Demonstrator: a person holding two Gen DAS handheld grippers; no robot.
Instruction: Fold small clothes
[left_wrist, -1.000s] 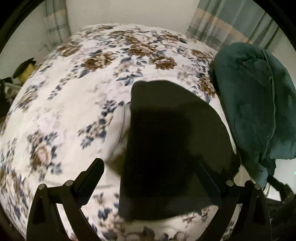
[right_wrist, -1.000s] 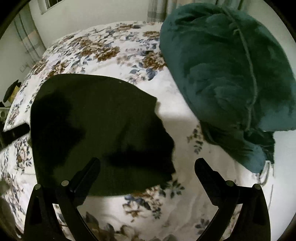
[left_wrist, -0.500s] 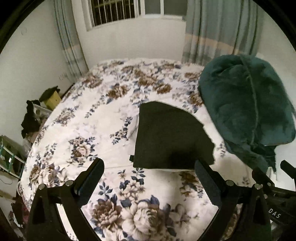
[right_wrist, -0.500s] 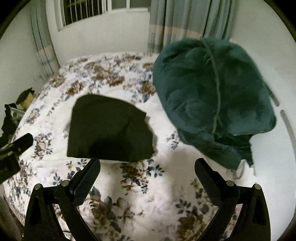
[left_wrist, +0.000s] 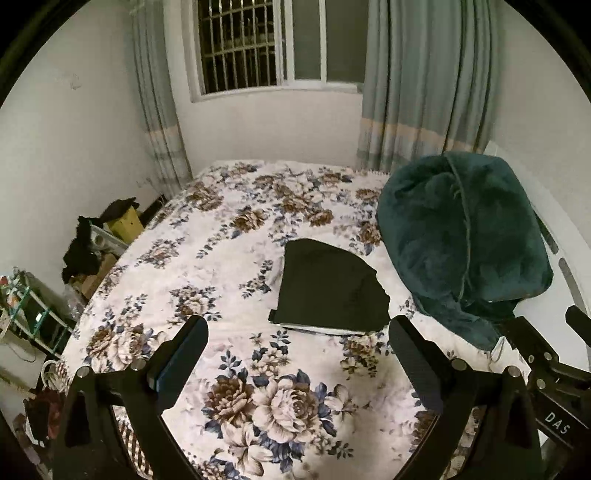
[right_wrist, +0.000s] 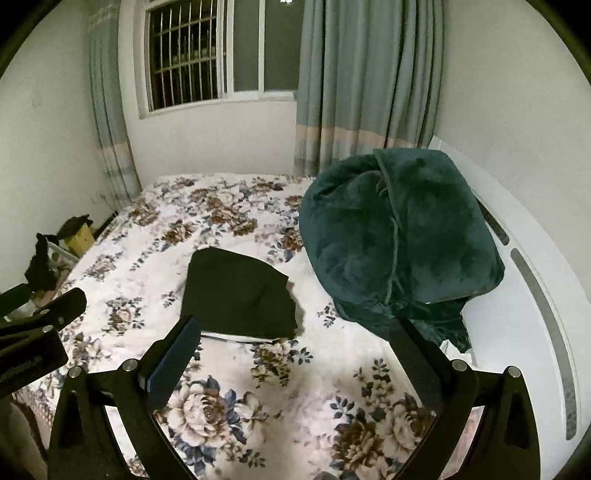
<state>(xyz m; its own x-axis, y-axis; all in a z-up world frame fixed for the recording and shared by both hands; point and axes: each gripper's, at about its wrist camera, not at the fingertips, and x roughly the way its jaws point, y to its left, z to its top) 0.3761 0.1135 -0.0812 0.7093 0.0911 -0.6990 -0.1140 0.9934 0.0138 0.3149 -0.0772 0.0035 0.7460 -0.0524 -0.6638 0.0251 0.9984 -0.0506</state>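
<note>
**Q:** Status of the fold?

**Me:** The small black fabric garment (left_wrist: 328, 291) lies flat on the floral-print bedspread (left_wrist: 229, 258) as a compact folded packet, with a pale edge showing under its near side. It sits just left of the bulky dark-green plush blanket (left_wrist: 461, 240), near but not clearly touching it. I judge this piece done: edges look squared and nothing is trailing.

**Q:** Grippers?

**Me:** The left gripper (left_wrist: 295, 354) hangs above the near part of the bedspread, fingers spread wide with nothing between them. The right gripper (right_wrist: 299, 354) is likewise spread and empty, and hangs on the near side of the blanket. Neither touches the garment; both are well short of it.

**Q:** What is left?

**Me:** I see no other loose small clothing on the bedspread. Dark items sit on the cluttered shelf (left_wrist: 88, 251) far left of the blanket; I cannot tell whether they belong to the task. If not, only pulling clear is left.
</note>
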